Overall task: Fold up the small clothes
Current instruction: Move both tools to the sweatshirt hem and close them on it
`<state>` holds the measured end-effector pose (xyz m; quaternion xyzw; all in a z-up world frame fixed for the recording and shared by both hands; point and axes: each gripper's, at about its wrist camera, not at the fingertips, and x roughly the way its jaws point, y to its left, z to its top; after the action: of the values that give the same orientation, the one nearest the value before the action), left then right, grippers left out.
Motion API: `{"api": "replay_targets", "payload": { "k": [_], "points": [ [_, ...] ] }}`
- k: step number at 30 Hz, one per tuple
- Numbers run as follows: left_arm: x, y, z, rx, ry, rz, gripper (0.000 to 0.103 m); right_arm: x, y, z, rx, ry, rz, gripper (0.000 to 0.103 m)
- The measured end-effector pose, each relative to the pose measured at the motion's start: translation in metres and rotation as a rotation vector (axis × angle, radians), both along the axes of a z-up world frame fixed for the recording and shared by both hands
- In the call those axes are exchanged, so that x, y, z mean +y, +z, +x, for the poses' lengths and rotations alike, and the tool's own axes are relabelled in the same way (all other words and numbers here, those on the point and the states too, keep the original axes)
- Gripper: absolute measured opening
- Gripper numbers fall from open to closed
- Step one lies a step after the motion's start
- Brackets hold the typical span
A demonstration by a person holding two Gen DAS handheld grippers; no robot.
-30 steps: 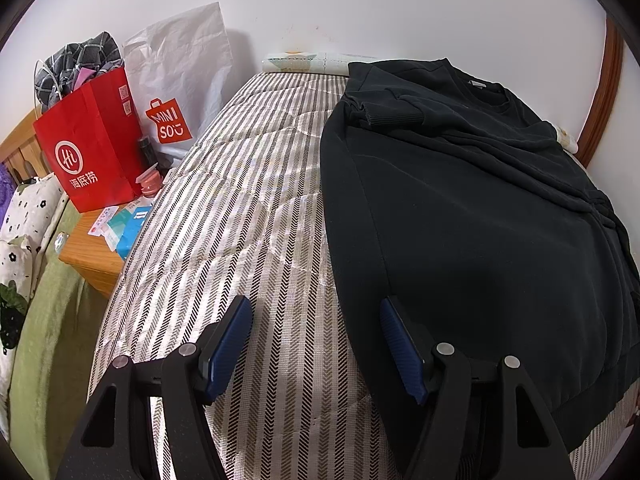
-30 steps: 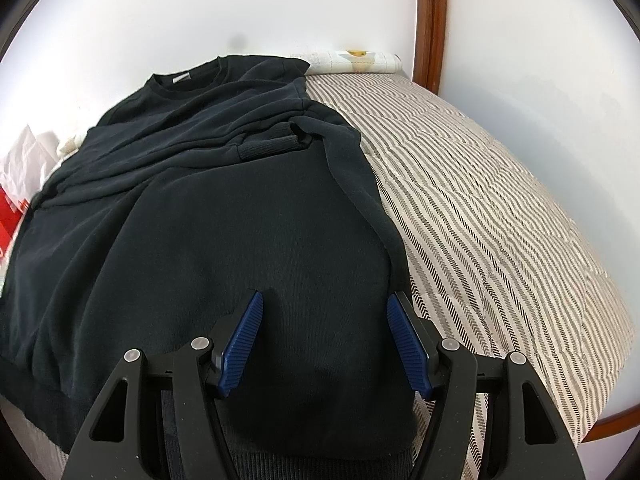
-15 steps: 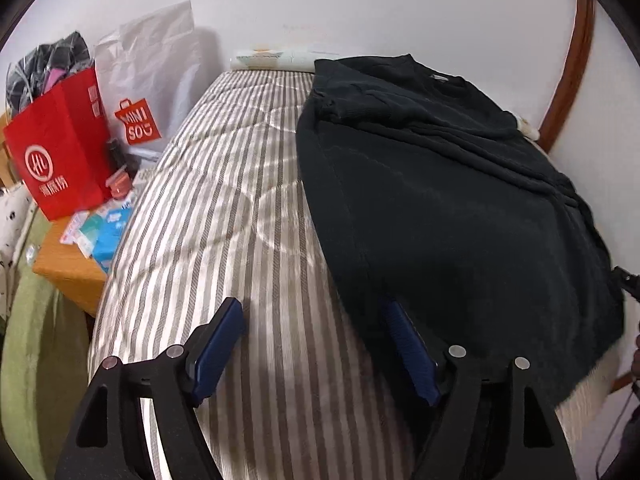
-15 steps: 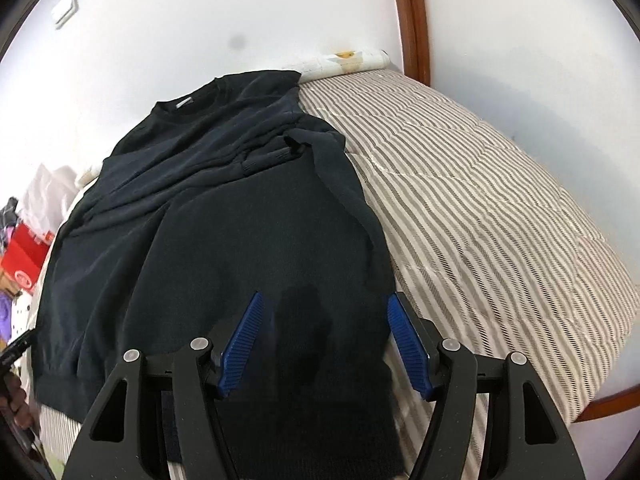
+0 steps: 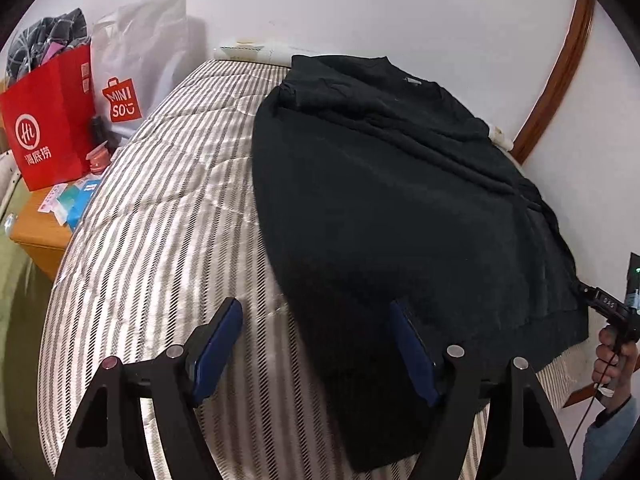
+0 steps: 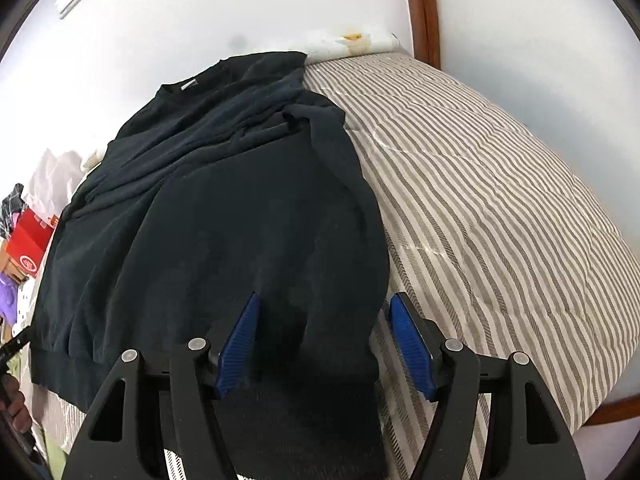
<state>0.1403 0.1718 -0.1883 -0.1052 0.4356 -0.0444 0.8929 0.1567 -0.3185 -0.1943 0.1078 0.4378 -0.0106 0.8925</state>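
Left wrist view: the black sweatshirt (image 5: 392, 200) lies spread on the striped bed (image 5: 160, 208), collar away from the fingers, hem nearest them. Both sleeves look already laid across the chest, so the narrowing folds seem done; what is left, I judge, is bringing the hem up toward the collar, perhaps more than once, and smoothing.

The left gripper (image 5: 316, 352) hovers released over the hem's left corner: one of its fingers (image 5: 218, 344) over bare bed, the other over the cloth, nothing pinched.

In the right wrist view the right gripper (image 6: 324, 344) is also released, its fingers (image 6: 240, 344) straddling the sweatshirt's (image 6: 224, 216) right edge just above the ribbed hem, the cloth lying between them ungripped. The bed (image 6: 500, 200) stretches beyond the right-hand finger.

No lengthwise fold has begun; the hem corners are not yet grasped.
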Motion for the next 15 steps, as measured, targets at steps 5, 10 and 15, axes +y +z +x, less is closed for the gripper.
{"api": "replay_targets", "payload": {
  "k": [5,10,15],
  "points": [
    [-0.024,0.0,0.018,0.032,0.026,0.111,0.068,0.015,-0.003,0.01,-0.017,0.029,-0.053,0.065],
    [-0.039,0.001,0.011,0.03,0.063,0.181,0.044,0.029,-0.004,0.011,-0.039,0.07,-0.102,0.047],
    [-0.026,0.004,0.009,0.047,0.112,0.095,0.007,0.021,0.0,0.006,-0.055,0.11,-0.039,0.012]
  ]
}}
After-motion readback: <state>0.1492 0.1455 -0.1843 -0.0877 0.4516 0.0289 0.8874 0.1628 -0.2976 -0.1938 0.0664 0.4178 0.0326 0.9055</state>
